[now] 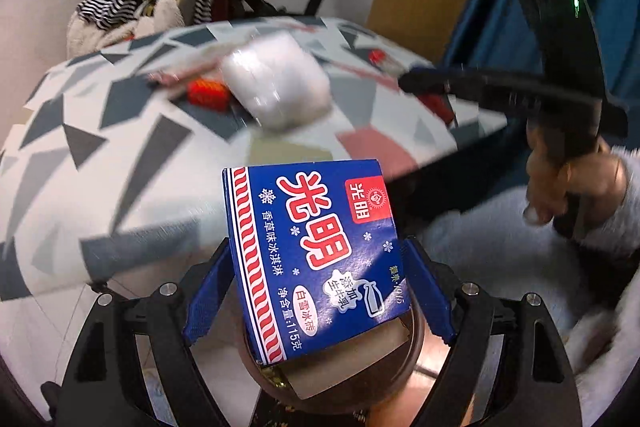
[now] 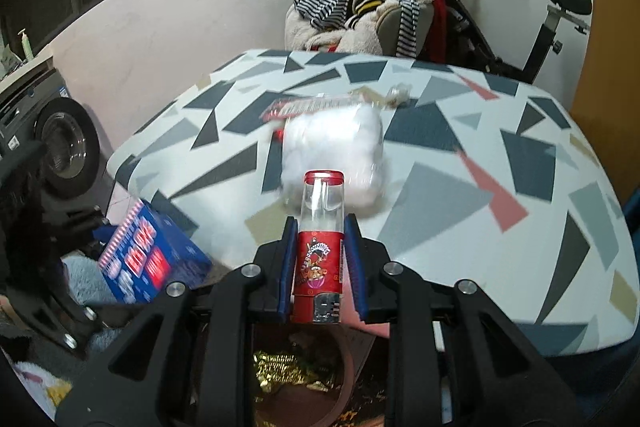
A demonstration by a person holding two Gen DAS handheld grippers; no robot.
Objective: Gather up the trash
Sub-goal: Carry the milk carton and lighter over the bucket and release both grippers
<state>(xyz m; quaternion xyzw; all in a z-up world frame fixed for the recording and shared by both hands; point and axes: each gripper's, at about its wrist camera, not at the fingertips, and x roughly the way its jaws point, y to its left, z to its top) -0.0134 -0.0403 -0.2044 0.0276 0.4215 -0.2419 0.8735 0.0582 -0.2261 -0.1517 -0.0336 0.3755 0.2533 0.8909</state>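
My left gripper (image 1: 318, 247) is shut on a blue ice-cream box (image 1: 316, 259) with red and white print, its blue pads pressing on both sides. The tilted box hangs over a round brown bin (image 1: 414, 331) beside the table. My right gripper (image 2: 320, 223) is shut on a small clear bottle (image 2: 320, 247) with a red label and red cap. It too is above the bin (image 2: 348, 379), where a gold wrapper (image 2: 280, 367) lies. The blue box (image 2: 152, 259) also shows at the left of the right wrist view.
A table with a geometric-pattern cloth (image 2: 500, 187) carries a white plastic-wrapped bundle (image 2: 336, 143), a red-and-white wrapper (image 2: 304, 105) and a small red pack (image 1: 208, 93). Behind it stand a clothes-laden chair (image 2: 360, 11) and an exercise bike (image 2: 560, 11). A hand (image 1: 568, 187) is at right.
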